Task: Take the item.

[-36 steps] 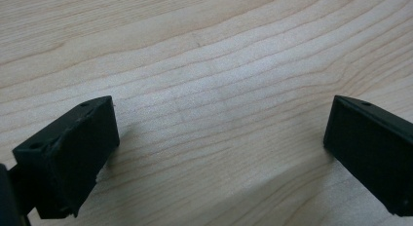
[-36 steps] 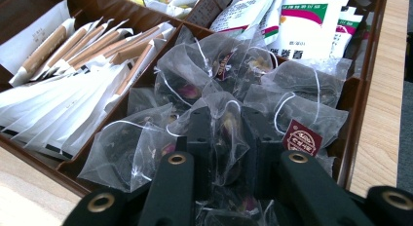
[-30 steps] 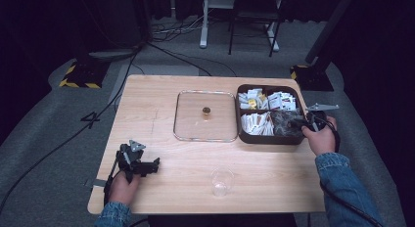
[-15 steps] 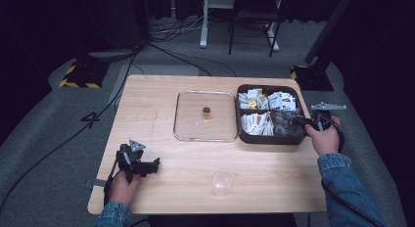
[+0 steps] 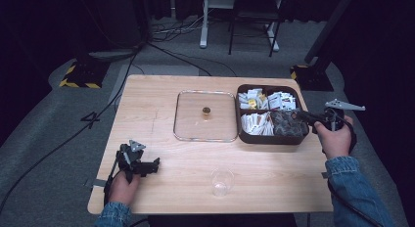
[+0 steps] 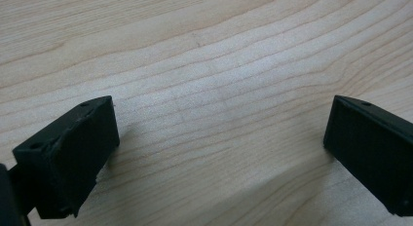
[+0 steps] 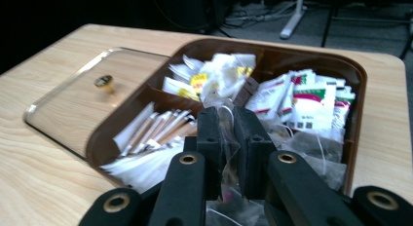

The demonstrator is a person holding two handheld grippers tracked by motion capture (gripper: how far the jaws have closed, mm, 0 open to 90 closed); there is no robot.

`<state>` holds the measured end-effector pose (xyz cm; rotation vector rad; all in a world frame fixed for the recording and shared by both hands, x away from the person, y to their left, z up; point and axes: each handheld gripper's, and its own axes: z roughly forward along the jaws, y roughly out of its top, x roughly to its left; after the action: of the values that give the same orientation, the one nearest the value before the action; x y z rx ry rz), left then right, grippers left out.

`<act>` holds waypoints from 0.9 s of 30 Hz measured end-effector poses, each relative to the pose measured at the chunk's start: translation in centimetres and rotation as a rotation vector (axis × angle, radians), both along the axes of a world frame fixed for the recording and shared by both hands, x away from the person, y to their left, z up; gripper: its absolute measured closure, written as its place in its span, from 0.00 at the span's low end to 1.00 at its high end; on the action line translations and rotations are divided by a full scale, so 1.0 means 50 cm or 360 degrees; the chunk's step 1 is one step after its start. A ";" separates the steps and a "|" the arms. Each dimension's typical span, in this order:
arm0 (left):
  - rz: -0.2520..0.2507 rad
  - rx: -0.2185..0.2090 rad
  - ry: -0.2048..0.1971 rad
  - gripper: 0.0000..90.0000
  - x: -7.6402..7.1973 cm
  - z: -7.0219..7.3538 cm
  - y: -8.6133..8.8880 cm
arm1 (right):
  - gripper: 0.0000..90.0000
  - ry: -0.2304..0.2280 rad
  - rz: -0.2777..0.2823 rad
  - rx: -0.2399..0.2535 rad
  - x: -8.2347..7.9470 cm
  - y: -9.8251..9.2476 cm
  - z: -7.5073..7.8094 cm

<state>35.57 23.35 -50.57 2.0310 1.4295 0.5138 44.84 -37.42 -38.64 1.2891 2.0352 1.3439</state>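
A brown compartment box (image 5: 270,139) of tea bags and sachets stands at the right of the wooden table (image 5: 161,100). My right gripper (image 5: 297,115) hovers over its near right corner, held by a hand in a denim sleeve. In the right gripper view the gripper (image 7: 228,117) is shut on a thin clear sachet (image 7: 229,162) that hangs between the jaws. My left gripper (image 5: 155,164) rests at the table's near left. Its jaws stand wide apart over bare wood in the left gripper view (image 6: 219,153), with nothing between them.
A clear square lid (image 5: 195,131) with a small gold knob (image 5: 206,110) lies flat just left of the box. A clear plastic cup (image 5: 222,181) stands near the front edge. Beyond the table's far edge are cables and table legs on a grey floor.
My right hand has lifted and drawn back to the right from the box, with the sachet in its jaws. The left gripper has not moved.
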 end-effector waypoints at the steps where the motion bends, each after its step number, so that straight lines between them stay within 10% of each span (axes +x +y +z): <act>1: 0.0001 -0.0001 -0.0002 0.00 0.000 0.000 0.000 | 0.92 -0.0010 0.0011 0.0005 -0.003 0.001 0.004; 27: 0.0003 0.0002 0.0003 0.00 -0.002 0.000 0.001 | 0.92 -0.0179 0.0398 -0.0035 -0.091 0.118 0.077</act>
<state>35.48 23.38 -50.56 2.0315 1.4328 0.5142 40.28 -31.51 -34.77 0.9504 2.1801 1.4598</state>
